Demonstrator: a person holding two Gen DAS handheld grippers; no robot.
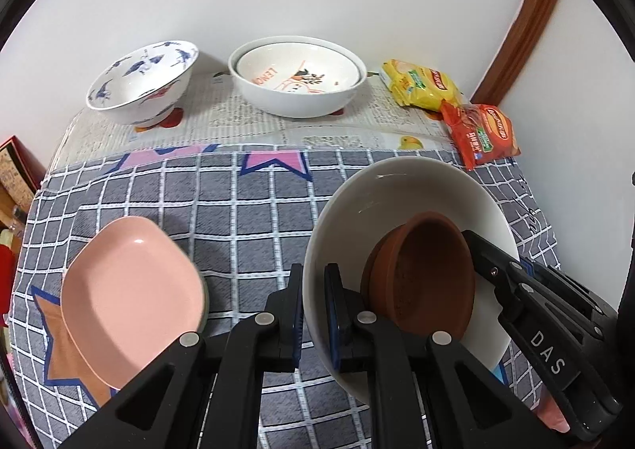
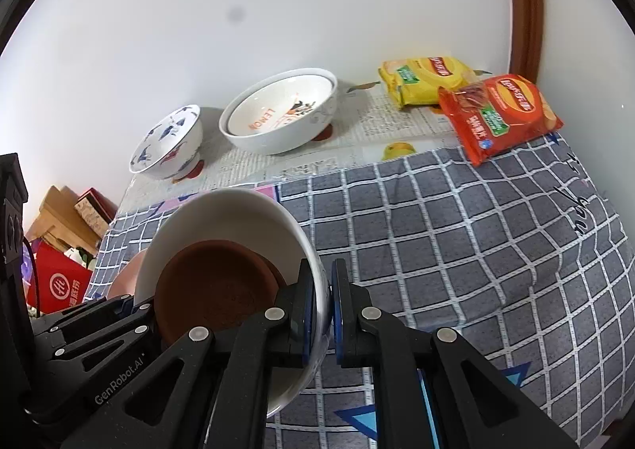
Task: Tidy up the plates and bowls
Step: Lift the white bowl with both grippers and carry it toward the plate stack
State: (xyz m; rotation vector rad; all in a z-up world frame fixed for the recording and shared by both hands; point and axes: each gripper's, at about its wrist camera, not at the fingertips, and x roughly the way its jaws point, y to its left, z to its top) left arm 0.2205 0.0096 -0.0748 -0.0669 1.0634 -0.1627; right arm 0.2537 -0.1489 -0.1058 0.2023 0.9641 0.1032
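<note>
A white bowl (image 1: 397, 191) (image 2: 234, 211) hangs tilted over the grey checked cloth, with a brown clay dish (image 1: 424, 274) (image 2: 214, 282) lying inside it. My left gripper (image 1: 315, 278) is shut on the bowl's left rim. My right gripper (image 2: 323, 278) is shut on the opposite rim. Each gripper also shows in the other's view, the right gripper (image 1: 488, 262) and the left gripper (image 2: 119, 314). A pink plate (image 1: 131, 298) (image 2: 127, 278) lies on the cloth left of the bowl. At the back stand a blue-patterned bowl (image 1: 139, 87) (image 2: 170, 147) and two nested white bowls (image 1: 297, 79) (image 2: 278, 115).
A yellow snack packet (image 1: 420, 87) (image 2: 424, 83) and a red snack packet (image 1: 480, 133) (image 2: 500, 115) lie at the back right near a brown door frame (image 2: 524, 4). The back bowls stand on newspaper (image 1: 246, 123) against the wall. Boxes (image 2: 59, 282) are stacked beyond the table's left edge.
</note>
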